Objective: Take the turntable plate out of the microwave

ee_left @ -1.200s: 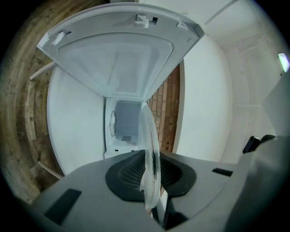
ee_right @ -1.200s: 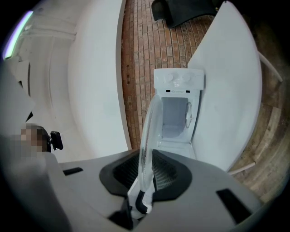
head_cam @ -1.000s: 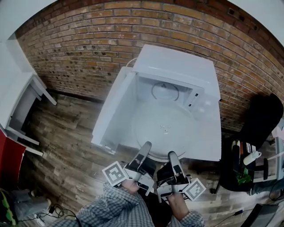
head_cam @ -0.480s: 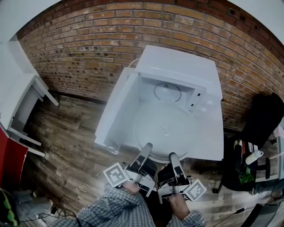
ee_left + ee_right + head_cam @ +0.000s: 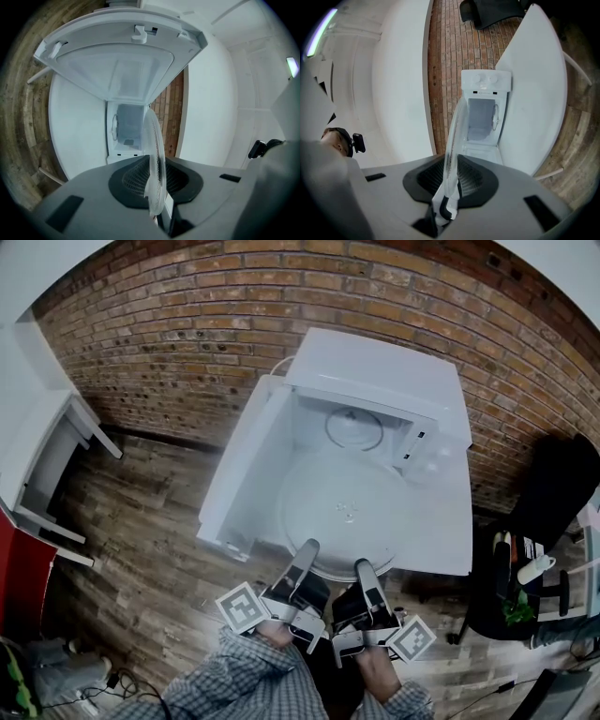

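While left claw and right claw clench near rim, turntable plate lies roughly level.

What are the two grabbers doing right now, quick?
Left gripper: closed on the edge of the turntable plate.
Right gripper: closed on the same plate's edge.

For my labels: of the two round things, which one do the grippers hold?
The large glass plate, gripped at its near rim; the small ring lies inside the microwave.
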Demonstrator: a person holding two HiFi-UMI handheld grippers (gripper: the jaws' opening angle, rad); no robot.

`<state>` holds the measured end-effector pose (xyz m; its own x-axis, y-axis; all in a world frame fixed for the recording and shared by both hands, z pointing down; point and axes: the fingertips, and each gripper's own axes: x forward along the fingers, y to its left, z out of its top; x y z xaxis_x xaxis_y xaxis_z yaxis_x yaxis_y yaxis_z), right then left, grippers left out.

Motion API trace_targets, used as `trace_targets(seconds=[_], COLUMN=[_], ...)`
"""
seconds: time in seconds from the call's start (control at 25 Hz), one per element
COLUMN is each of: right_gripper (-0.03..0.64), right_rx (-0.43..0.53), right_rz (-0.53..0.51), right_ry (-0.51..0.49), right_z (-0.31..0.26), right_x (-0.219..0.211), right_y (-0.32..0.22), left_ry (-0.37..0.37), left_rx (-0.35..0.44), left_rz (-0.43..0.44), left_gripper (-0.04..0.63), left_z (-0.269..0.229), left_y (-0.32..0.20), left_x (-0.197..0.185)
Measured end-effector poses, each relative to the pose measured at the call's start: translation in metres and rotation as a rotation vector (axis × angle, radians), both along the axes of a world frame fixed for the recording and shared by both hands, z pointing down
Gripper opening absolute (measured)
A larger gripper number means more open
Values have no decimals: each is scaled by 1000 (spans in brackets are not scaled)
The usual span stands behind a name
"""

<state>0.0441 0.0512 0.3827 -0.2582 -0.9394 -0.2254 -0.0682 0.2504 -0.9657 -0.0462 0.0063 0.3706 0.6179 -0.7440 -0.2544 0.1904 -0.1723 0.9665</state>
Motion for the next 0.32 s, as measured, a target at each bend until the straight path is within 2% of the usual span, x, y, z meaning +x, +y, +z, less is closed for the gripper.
trace_targets(seconds=[0.32], right_gripper=[66], right_rx=[-15], right_rz=[5], right_ry=[-14], right_z=[4], right_x=[7], right_y=[-1], left_ry=[-4], left_rx=[-10], left_rz=[6], left_gripper=[49], left_z=[4], left_y=[-2], left_x=[7])
